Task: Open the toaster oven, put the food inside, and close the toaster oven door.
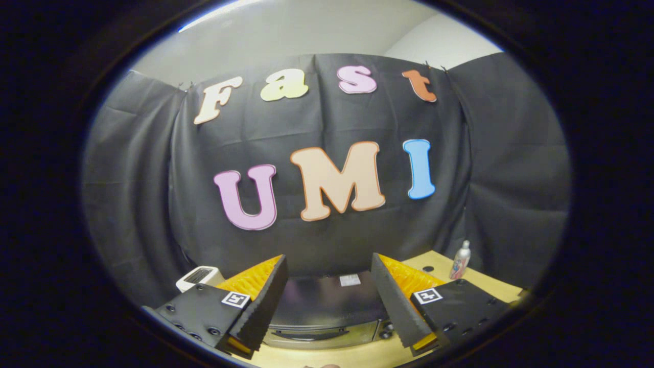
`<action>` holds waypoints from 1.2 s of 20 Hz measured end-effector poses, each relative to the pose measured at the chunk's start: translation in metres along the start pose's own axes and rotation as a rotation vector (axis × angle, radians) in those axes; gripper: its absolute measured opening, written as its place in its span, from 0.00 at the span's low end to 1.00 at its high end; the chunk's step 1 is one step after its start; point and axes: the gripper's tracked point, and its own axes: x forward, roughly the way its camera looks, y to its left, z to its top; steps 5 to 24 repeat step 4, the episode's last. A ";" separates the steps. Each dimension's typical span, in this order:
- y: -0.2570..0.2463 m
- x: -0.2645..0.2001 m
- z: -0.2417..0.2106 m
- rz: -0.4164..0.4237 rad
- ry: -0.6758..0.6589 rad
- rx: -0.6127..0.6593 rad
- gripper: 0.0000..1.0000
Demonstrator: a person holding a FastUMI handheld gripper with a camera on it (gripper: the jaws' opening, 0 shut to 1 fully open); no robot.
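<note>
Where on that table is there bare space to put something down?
Bare tabletop lies beside the toaster oven, around the small bottle, and in a strip before the oven door. Between the open gripper fingers the oven crowds it; a white appliance flanks the far side.

- I see a dim scene, the lower part darkest; the brightest patch is the pale wall above the black cloth [327,128], lit from above.
- A thin white glare streak sits at the upper left.
- My fisheye bows the cloth's folds and the table [490,286] edge hard.
- The toaster oven [327,312] top carries a dull purplish sheen.
- My gripper [327,327], fingers spread, looks slightly soft.
</note>
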 end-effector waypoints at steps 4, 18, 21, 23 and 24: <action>0.008 0.006 0.053 0.019 -0.050 -0.047 1.00; 0.008 0.006 0.053 0.019 -0.050 -0.047 1.00; 0.008 0.006 0.053 0.019 -0.050 -0.047 1.00; 0.008 0.006 0.053 0.019 -0.050 -0.047 1.00; 0.008 0.006 0.053 0.019 -0.050 -0.047 1.00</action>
